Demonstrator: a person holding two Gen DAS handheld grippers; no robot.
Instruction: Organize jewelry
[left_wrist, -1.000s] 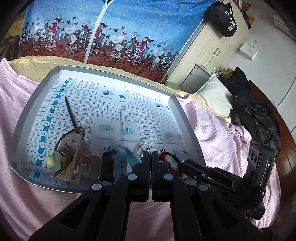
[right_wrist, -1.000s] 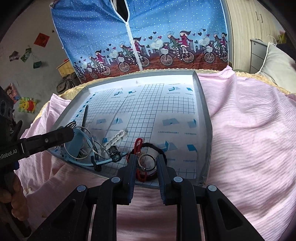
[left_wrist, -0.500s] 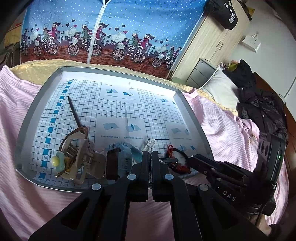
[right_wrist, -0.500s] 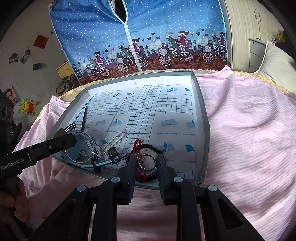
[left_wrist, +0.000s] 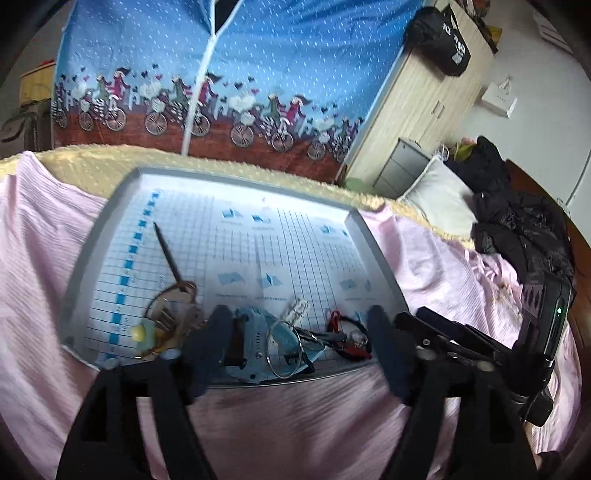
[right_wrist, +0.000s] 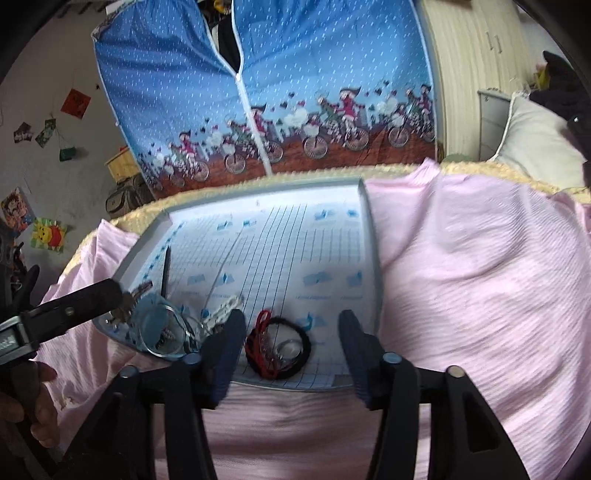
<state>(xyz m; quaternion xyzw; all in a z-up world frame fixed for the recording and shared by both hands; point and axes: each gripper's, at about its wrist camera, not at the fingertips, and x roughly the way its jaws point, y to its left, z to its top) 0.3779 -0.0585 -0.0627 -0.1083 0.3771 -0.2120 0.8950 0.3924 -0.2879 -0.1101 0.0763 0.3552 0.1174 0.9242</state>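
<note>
A grey tray (left_wrist: 376, 251) lined with grid paper lies on the pink bedcover. Along its near edge lie a beige hair claw (left_wrist: 173, 314), a light blue case (left_wrist: 255, 343) with a metal bangle (left_wrist: 284, 350) leaning on it, a white bead piece (left_wrist: 299, 308) and a black hair tie with red cord (left_wrist: 347, 332). A dark hair stick (left_wrist: 168, 254) lies further in. My left gripper (left_wrist: 299, 343) is open, holding nothing, fingers either side of the case. My right gripper (right_wrist: 290, 343) is open over the hair tie (right_wrist: 277, 347) and a small ring (right_wrist: 288, 347), touching neither.
The left gripper's finger (right_wrist: 74, 302) reaches in beside the blue case (right_wrist: 162, 328), with a hand (right_wrist: 26, 398) below. A blue bicycle-print wardrobe cover (left_wrist: 221, 92) stands behind the tray. A pillow (left_wrist: 439, 199) and dark clothes (left_wrist: 524, 221) lie to the right.
My left gripper went from shut to wide open. My right gripper's fingers spread from a narrow gap to wide apart. Both views have tilted up slightly; the jewelry has not moved.
</note>
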